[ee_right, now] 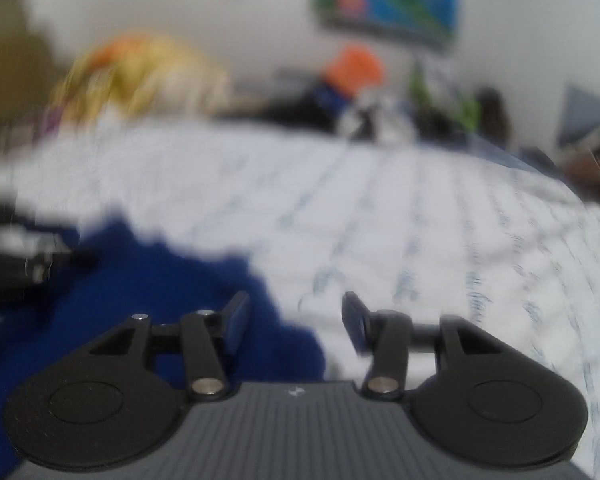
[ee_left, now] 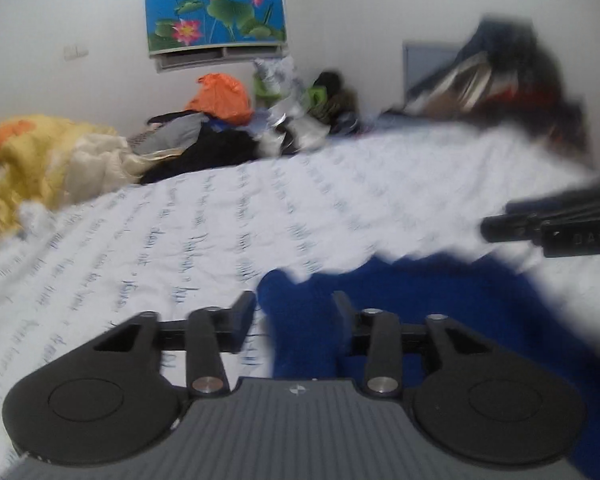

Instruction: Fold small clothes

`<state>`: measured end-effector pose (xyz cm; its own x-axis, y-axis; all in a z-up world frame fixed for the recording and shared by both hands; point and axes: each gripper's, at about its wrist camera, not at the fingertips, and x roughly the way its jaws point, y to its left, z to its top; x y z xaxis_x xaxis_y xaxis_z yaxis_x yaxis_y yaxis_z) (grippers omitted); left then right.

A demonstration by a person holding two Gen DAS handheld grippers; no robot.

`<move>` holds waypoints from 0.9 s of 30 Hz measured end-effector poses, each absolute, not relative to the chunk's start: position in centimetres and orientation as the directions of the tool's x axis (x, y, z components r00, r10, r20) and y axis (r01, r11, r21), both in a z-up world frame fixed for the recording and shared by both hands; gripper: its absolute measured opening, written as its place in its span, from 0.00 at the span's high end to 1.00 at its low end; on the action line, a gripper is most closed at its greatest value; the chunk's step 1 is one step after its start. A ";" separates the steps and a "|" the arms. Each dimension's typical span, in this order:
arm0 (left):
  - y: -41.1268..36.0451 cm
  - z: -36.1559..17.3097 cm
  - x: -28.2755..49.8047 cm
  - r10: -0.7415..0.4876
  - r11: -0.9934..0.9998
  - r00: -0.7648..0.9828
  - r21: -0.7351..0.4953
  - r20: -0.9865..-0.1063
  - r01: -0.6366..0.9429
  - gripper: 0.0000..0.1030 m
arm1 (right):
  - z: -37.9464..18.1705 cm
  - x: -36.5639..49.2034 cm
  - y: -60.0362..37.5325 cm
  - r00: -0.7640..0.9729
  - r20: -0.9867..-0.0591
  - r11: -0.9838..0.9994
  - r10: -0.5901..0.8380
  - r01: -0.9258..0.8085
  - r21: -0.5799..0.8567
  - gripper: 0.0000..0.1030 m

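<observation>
Blue garment (ee_left: pixel 440 304) flat on bed (ee_left: pixel 220 216); left claw (ee_left: pixel 294 316) and right claw (ee_right: pixel 296 320) both released, empty: regrasp opposite edges evenly before folding.

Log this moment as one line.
left tongs: open, over blue cloth | right tongs: open, at cloth's edge | cloth: flat on bed, not gripped

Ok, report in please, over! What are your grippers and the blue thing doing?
Left gripper open, nothing pinched. Right gripper open, empty. Fuzzy dark-blue garment lying on white printed bedsheet. Nothing in the way.
</observation>
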<state>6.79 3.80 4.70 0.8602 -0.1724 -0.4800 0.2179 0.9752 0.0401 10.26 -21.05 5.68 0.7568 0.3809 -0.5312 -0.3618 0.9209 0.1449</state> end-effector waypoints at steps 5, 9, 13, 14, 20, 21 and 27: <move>1.2 2.8 7.3 -0.336 0.936 0.711 -0.135 -0.618 0.325 0.34 | 4.4 10.9 -19.2 0.561 -0.635 0.844 0.531 -0.414 0.340 0.53; 0.9 1.1 7.2 -0.299 0.947 0.740 -0.089 -0.603 0.310 0.31 | 0.4 13.6 -20.4 0.575 -0.643 0.862 0.506 -0.358 0.359 0.55; 0.5 1.2 6.8 -0.291 0.947 0.746 -0.071 -0.599 0.312 0.29 | 2.1 13.2 -19.5 0.551 -0.712 0.898 0.436 -0.316 0.306 0.55; 0.9 1.2 7.0 -0.292 0.947 0.747 -0.073 -0.597 0.312 0.29 | 2.7 12.4 -19.4 0.555 -0.714 0.904 0.426 -0.288 0.316 0.54; 0.7 0.4 7.6 -0.284 0.950 0.752 -0.065 -0.595 0.306 0.29 | 1.3 9.2 -19.6 0.571 -0.647 0.863 0.505 -0.345 0.369 0.48; 0.7 0.4 7.6 -0.281 0.950 0.753 -0.062 -0.595 0.305 0.29 | 0.8 9.3 -20.1 0.578 -0.639 0.862 0.507 -0.349 0.368 0.48; 0.8 0.2 7.6 -0.276 0.952 0.758 -0.058 -0.591 0.301 0.29 | 4.2 7.3 -20.4 0.586 -0.633 0.860 0.507 -0.294 0.417 0.46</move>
<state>7.65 0.81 0.21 0.7582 -0.2760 -0.5907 0.3012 0.9518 -0.0581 7.35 -20.43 4.21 0.5857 0.5067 -0.6326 -0.2939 0.8601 0.4169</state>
